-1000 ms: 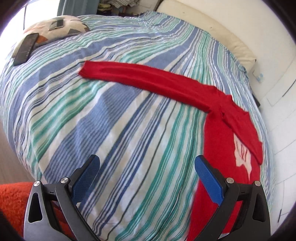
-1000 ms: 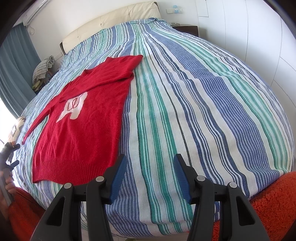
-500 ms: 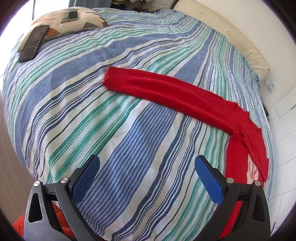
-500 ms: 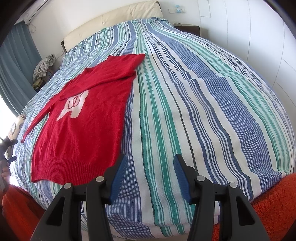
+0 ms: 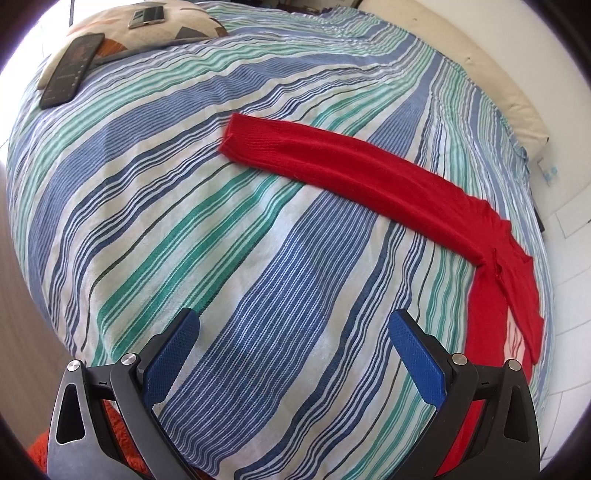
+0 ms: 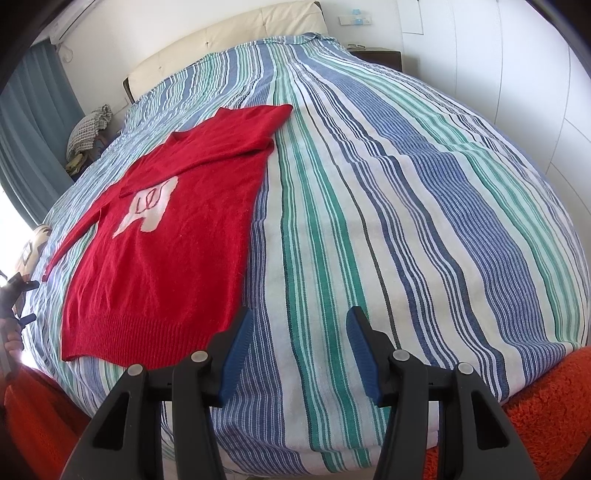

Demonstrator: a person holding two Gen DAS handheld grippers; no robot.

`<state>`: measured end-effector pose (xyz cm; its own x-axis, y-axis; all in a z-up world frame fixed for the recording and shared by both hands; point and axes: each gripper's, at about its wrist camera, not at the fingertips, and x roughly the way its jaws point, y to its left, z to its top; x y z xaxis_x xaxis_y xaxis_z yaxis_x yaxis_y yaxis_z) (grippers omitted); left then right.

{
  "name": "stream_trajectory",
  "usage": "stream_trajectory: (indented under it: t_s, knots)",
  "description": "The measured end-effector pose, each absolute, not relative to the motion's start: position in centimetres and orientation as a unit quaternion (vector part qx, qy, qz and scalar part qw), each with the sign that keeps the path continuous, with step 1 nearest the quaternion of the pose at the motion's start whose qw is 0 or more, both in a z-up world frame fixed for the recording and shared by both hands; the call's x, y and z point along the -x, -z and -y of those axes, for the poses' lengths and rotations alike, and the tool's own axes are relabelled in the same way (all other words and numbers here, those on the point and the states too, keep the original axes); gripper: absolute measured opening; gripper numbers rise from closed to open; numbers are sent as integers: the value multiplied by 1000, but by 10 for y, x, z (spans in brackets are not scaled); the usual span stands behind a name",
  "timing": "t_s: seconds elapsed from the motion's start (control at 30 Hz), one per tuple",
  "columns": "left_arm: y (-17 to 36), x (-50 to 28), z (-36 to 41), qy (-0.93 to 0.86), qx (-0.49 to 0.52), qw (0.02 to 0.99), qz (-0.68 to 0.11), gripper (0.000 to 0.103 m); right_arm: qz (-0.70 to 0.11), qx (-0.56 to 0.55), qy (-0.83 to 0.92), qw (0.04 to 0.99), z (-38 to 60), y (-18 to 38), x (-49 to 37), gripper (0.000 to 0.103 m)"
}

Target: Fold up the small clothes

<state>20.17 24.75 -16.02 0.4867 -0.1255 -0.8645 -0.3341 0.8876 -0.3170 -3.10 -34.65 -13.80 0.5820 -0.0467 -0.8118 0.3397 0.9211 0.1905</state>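
Note:
A small red sweater (image 6: 166,236) with a pale pink patch on its chest lies flat on the striped bed. One sleeve is folded across the chest. The other sleeve (image 5: 332,173) stretches out straight over the cover, its cuff well ahead of my left gripper (image 5: 293,332). That gripper hangs open over bare cover with nothing between its blue pads. My right gripper (image 6: 299,332) stands open too, just right of the sweater's ribbed hem (image 6: 140,339), touching nothing. The left gripper shows small at the left edge of the right wrist view (image 6: 16,299).
The bed (image 6: 406,203) has a blue, green and white striped cover and a cream headboard (image 6: 229,40). A patterned cushion (image 5: 147,26) with a dark phone (image 5: 72,70) on it lies at the far corner. White wall panels run along the right. Orange fluffy fabric (image 6: 546,413) lies below the bed edge.
The left gripper has moved left along the bed edge, away from the sweater's body; the outstretched sleeve now lies more central ahead of it. The right gripper has stayed put.

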Motion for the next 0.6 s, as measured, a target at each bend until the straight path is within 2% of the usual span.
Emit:
stream_trajectory:
  t_s: [0.6]
  knots:
    - [154,-217,-265,-65,260,826,-495,102,-443,-167,109,874,346,140,29,53]
